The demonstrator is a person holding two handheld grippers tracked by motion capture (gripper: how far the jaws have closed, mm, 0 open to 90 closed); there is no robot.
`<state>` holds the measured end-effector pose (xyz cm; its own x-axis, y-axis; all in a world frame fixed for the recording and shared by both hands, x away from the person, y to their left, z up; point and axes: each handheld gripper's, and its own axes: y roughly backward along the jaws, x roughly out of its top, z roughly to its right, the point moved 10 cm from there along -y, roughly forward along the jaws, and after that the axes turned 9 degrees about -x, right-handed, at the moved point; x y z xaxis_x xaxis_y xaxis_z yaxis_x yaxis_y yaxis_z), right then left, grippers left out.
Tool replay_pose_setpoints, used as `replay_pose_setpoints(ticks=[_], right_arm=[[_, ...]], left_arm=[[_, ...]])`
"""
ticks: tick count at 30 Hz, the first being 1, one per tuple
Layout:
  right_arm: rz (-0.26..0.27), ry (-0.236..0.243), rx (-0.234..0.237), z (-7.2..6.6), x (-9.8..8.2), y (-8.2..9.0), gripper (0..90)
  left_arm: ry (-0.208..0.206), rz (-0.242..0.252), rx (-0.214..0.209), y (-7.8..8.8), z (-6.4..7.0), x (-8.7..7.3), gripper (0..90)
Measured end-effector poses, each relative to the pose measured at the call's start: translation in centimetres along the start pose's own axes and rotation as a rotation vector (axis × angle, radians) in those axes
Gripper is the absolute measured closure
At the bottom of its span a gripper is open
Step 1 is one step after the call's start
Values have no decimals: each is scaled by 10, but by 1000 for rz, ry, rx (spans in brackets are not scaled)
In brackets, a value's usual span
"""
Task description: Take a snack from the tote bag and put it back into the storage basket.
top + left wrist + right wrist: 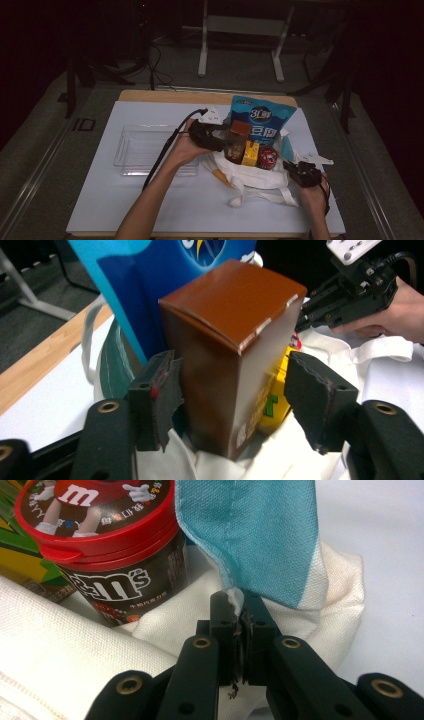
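Two grippers work at a cloth bag [255, 177] on the table [100, 200]. Seen from the left gripper view, the left gripper [232, 390] has its jaws apart around a brown box [232, 345]: one pad sits just beside the box's near-left edge, and the other pad [312, 390] stands clear of its right face with a gap showing, so the box is released, not pinched. That box stands upright in the bag's mouth. Just behind its right side is a yellow box [277, 390], and behind its left side rises a blue pouch [145, 285]. Farther off in that view, the other hand [390, 310] holds its gripper.

Looking along the right gripper [240, 630], the right gripper view shows its jaws clenched on a fold of the bag's rim [235, 597], whose inner face is blue cloth [260, 535]. Just beyond the jaws, to their left, a red-lidded candy tub [115, 550] sits in the bag; its printed label can be read here, while the high view gives just a small red round [267, 156].

From above, the layout is plain: the left gripper [212, 136] is at the bag's left side, the right gripper [295, 170] at its right corner, and a clear tray [135, 150] lies beyond the left hand [187, 147].
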<state>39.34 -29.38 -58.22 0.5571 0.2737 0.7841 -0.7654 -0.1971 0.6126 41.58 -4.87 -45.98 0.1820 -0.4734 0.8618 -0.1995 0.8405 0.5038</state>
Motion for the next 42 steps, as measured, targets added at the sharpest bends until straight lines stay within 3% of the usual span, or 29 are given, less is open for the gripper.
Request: replay_pose_setpoints(ticks=[11,18,21,28,32,36,38,42], right_arm=[[1,1,2,0,0,0,862],[1,-3,6,0,0,0,862],[1,-4,7,0,-1,0,862],[3,-5,7,0,-1,0,862],[3,-6,4,0,-1,0,861],[3,-8,6,0,-1,0,861],[6,-8,8,0,-1,0,861],[5,-10,11,0,-1,0,861]], left_arm=[[-11,27,-42,-11,-7,11,283],[-13,36,-96,-24,-7,15,220],[-14,37,-92,-26,-7,16,214],[-39,16,-34,-23,-4,15,302],[-66,7,-35,-22,2,16,336],[-74,17,-75,-22,6,18,338],[-52,44,-112,-22,4,18,335],[-47,48,-137,-24,2,19,321]])
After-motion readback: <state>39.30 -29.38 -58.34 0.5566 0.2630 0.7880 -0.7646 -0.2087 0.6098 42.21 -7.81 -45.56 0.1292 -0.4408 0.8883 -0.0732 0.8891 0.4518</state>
